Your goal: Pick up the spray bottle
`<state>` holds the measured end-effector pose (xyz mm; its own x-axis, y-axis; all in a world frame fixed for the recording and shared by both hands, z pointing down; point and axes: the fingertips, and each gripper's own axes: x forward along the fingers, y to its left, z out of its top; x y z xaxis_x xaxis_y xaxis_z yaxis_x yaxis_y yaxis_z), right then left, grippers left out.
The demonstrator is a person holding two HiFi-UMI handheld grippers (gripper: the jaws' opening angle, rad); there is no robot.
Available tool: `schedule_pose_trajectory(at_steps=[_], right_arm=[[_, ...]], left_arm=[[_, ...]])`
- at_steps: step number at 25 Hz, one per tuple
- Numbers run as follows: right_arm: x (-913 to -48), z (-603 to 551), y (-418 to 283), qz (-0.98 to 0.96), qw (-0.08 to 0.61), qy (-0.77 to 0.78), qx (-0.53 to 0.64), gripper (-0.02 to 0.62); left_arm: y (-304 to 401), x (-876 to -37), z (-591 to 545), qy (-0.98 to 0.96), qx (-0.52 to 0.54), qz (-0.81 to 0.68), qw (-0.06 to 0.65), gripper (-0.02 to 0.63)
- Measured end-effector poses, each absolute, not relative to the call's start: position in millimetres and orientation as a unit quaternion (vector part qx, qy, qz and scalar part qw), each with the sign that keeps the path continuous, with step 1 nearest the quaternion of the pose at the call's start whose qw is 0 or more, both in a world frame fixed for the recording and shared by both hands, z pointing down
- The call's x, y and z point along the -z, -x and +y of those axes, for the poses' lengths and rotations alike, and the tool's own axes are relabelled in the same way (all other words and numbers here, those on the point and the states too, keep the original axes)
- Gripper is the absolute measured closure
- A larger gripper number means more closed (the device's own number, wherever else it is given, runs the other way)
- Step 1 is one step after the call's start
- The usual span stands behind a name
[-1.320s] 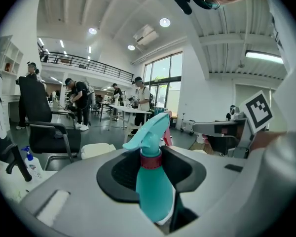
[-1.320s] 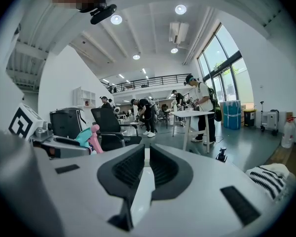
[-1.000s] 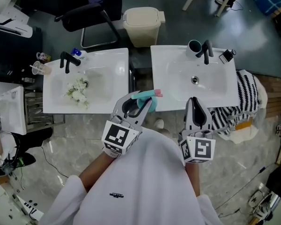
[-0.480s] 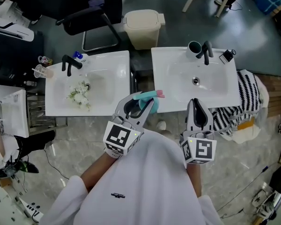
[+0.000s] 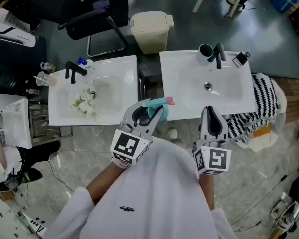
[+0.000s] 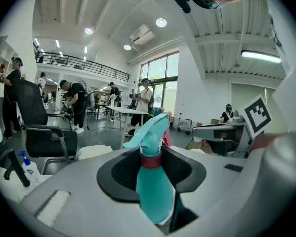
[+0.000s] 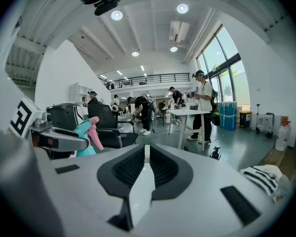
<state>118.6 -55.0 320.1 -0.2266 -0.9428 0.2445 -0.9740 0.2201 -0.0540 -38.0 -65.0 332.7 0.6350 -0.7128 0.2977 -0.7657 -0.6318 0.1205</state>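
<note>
A teal spray bottle [image 6: 151,181] with a pink trigger is clamped between the jaws of my left gripper [image 6: 151,168], its nozzle head sticking up past the fingertips. In the head view the bottle [image 5: 156,105] pokes out of the left gripper [image 5: 148,111], held in the air in front of the gap between the two white sinks. My right gripper [image 5: 210,114] hovers to the right of it with its jaws together and nothing between them. From the right gripper view [image 7: 146,158] the bottle's head [image 7: 87,133] shows at the left.
Below are two white sinks: the left sink [image 5: 120,72] holds white flowers [image 5: 84,102] and has a black tap; the right sink [image 5: 189,71] has a black tap and a cup [image 5: 206,50]. A beige bin [image 5: 151,30], a black chair [image 5: 92,11] and striped cloth [image 5: 259,106] surround them.
</note>
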Motion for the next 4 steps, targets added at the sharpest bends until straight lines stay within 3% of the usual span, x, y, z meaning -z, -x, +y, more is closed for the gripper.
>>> schedule_pose_trajectory(at_steps=[4], right_arm=[[-322.3,-56.6,-120.4,-0.775,0.084,-0.618,-0.101,0.589]], left_arm=[[36.7,-335.4,-68.1,-0.896,-0.115,-0.411,0.121,0.472]])
